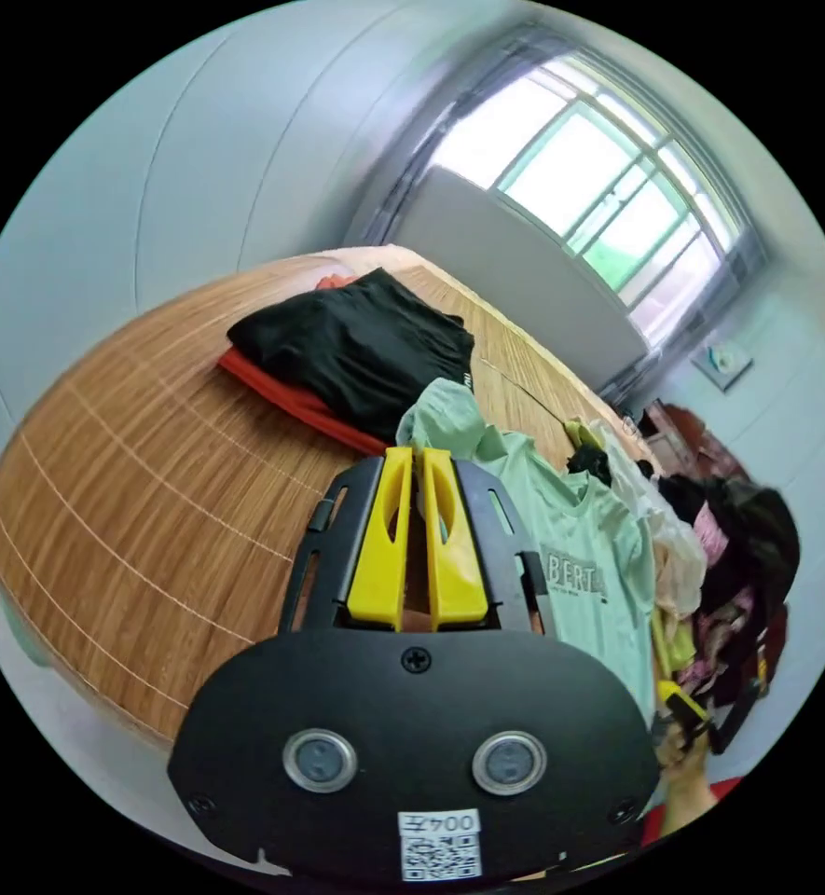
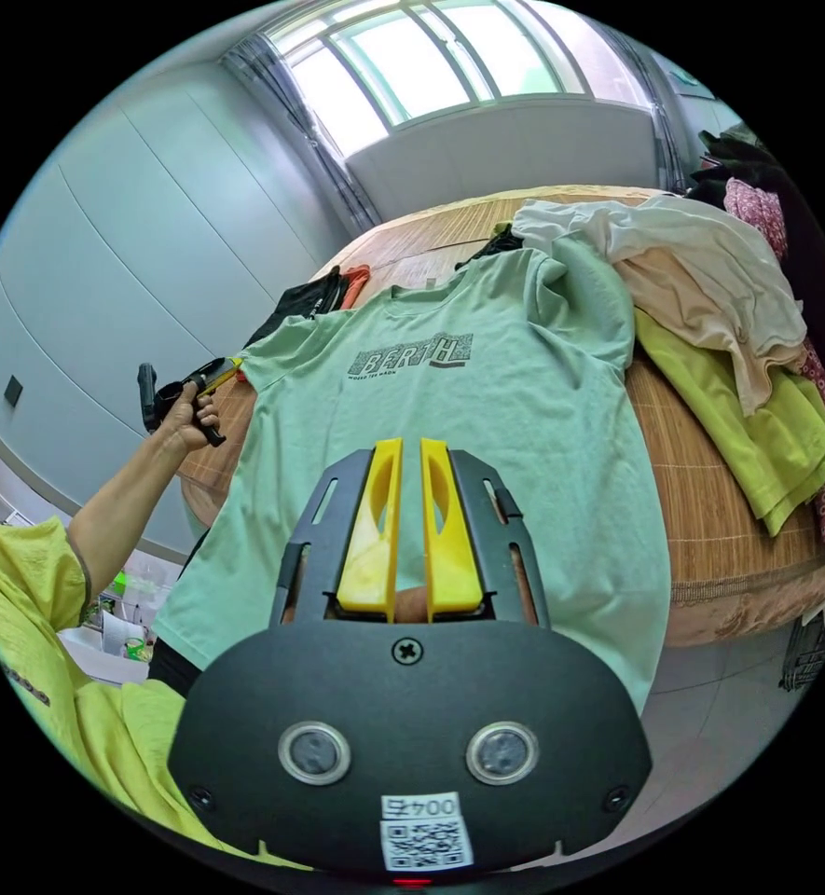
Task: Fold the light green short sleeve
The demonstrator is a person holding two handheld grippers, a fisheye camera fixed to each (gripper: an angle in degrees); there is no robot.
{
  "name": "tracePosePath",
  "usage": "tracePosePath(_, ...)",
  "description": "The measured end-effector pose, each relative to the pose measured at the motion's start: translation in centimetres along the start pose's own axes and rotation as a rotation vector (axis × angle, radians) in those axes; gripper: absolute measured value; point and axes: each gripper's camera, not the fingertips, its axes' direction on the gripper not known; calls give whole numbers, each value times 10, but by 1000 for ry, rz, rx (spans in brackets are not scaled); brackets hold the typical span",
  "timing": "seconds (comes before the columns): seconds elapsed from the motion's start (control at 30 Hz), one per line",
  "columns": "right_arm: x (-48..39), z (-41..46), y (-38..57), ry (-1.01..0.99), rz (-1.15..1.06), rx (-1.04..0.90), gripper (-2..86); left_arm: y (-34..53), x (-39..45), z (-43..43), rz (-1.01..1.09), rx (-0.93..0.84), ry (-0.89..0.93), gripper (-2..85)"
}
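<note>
My left gripper (image 2: 228, 369) is pinching the tee's sleeve tip near the bed's left edge, I reckon to pull it flat. The light green short sleeve (image 2: 468, 410) lies chest-up on the bed (image 2: 710, 485), hem hanging over the near edge. My right gripper (image 2: 401, 446) hovers above it, jaws narrowly apart, gripping nothing. Left gripper view adds the black folded stack (image 1: 356, 350).

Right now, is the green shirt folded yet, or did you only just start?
Only just started. Done: the light green shirt is spread print-up on the wooden table, its hem hanging over the edge. In hand: the left gripper pinches one sleeve; the right gripper is near the hem with its jaws nearly closed, though a grip isn't clear. Left: every fold. Black and red folded clothes already sit stacked nearby.
</note>
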Motion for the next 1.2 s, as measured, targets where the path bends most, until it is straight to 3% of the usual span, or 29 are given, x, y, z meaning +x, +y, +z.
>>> tracePosePath(0.17, -6, -7, -5, 16, -14, -19, 45, 19, 165, -14, 685, 78, -172, 19)
tracePosePath(0.23, -8, -6, -7, 14, -14, -33, 45, 68, 251, 8, 1170, 49, -340, 17)
tracePosePath(0.27, -9, -5, -9, 13, -11, -44, 44, 84, 269, 19, 1304, 23, -391, 17)
tracePosePath(0.33, -14, -5, -13, 11, -19, -57, 44, 152, 312, 64, 1766, -73, -583, 16)
tracePosePath(0.4, -20, -5, -17, 11, -31, -68, 46, 181, 326, 89, 1926, -208, -580, 17)
tracePosePath(0.47, -29, -8, -24, 9, -57, -73, 52, 191, 336, 99, 1957, -233, -617, 20)
tracePosePath(0.6, -41, -13, -42, -18, -103, -66, 75, 175, 352, 98, 1844, -276, -756, 30)
tracePosePath(0.7, -52, -12, -68, -15, -146, -65, 87, 157, 344, 91, 1695, -434, -787, 48)
tracePosePath(0.9, -102, 4, -136, 9, -302, -72, 89, 115, 292, 63, 1353, -592, -449, 68)
tracePosePath(0.97, -128, 18, -166, 16, -363, -70, 87, 89, 271, 58, 1162, -529, -259, 67)
tracePosePath(1.03, -153, 34, -187, 36, -423, -72, 86, 38, 206, 66, 689, -459, 6, 53)
tracePosePath(1.13, -200, 66, -219, 47, -539, -87, 86, 19, 99, 93, 145, -430, 338, 34)
tracePosePath(1.2, -227, 89, -234, 75, -630, -108, 89, 28, 58, 107, 39, -436, 321, 24)
